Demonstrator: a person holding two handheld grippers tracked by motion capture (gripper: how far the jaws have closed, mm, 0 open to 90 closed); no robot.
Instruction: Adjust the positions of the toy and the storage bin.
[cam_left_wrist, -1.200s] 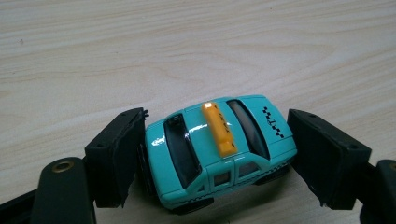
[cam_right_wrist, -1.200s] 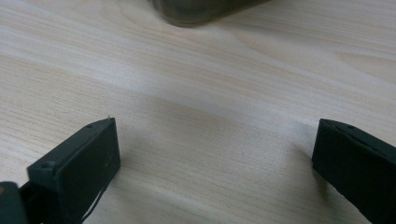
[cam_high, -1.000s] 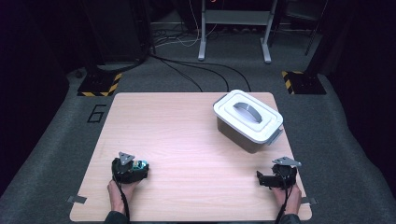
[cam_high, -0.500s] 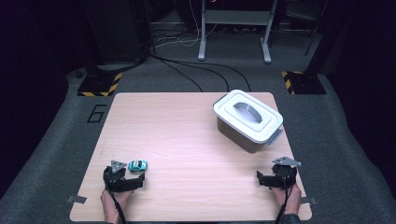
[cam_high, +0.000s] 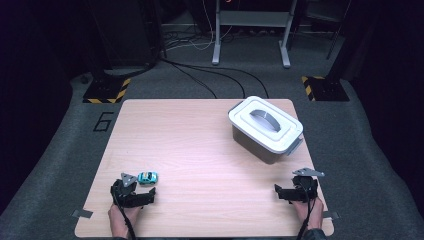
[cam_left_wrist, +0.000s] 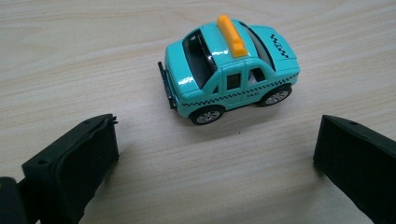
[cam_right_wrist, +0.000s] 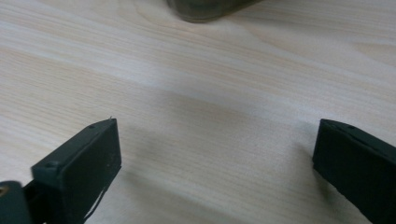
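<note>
A small turquoise toy taxi (cam_high: 147, 177) with an orange roof sign stands on its wheels on the wooden table (cam_high: 200, 150), near the front left. In the left gripper view the taxi (cam_left_wrist: 231, 70) sits just beyond the jaw tips, rear toward me, touching neither jaw. My left gripper (cam_high: 140, 188) (cam_left_wrist: 218, 130) is open; its jaws have just been opening and nothing is between them. My right gripper (cam_high: 280, 192) (cam_right_wrist: 217, 128) rests open near the front right edge, with bare table between its jaws.
A grey bin with a white handled lid (cam_high: 266, 130) stands shut at the back right of the table; its lower edge (cam_right_wrist: 205, 9) shows ahead of the right gripper. Dark carpet, cables and stand legs surround the table.
The left gripper, which was at the taxi, has let go and drawn back toward the table's front left. The taxi stays on the table. The right gripper has not moved.
</note>
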